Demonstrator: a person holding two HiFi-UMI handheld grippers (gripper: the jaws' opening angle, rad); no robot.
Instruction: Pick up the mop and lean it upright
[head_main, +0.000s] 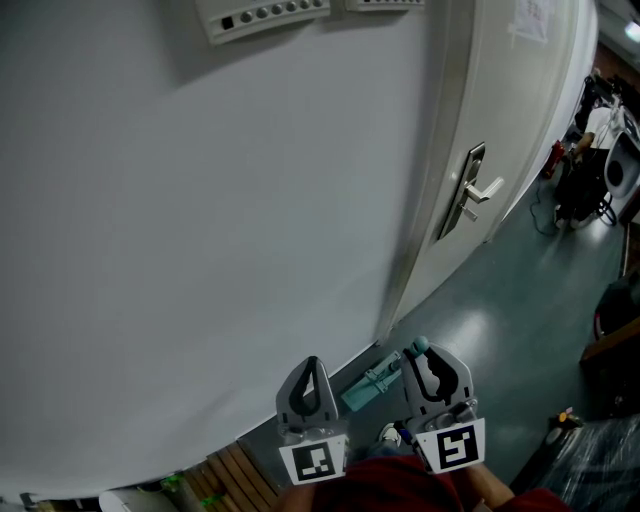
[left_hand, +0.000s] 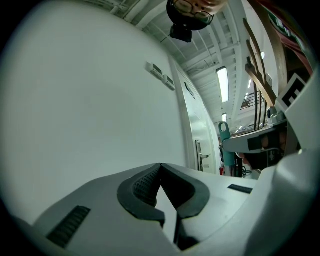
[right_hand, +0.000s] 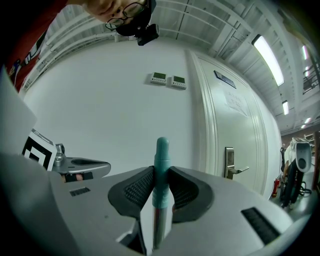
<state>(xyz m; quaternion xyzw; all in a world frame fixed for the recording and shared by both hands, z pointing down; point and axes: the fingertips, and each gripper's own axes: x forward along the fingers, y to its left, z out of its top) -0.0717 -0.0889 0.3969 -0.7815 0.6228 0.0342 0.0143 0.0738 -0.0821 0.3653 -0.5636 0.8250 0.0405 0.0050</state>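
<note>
My right gripper (head_main: 432, 362) (right_hand: 161, 172) is shut on the mop's handle (right_hand: 160, 172), just below its rounded teal tip (head_main: 420, 347). The silver shaft runs down between the pads and stands about upright, close to the white wall. Below it, by the wall's base, the teal mop head (head_main: 368, 387) rests on the floor. My left gripper (head_main: 311, 365) (left_hand: 160, 166) hovers just left of the handle with its tips touching and nothing between them. In the left gripper view the teal handle (left_hand: 224, 145) rises beside the right gripper (left_hand: 260, 142).
A white wall (head_main: 220, 220) fills the front, with control panels (head_main: 262, 14) high on it. To the right is a white door with a silver lever handle (head_main: 478, 190). Wooden slats (head_main: 235, 475) lie at lower left. Dark bags and a red extinguisher (head_main: 556, 158) crowd the far right floor.
</note>
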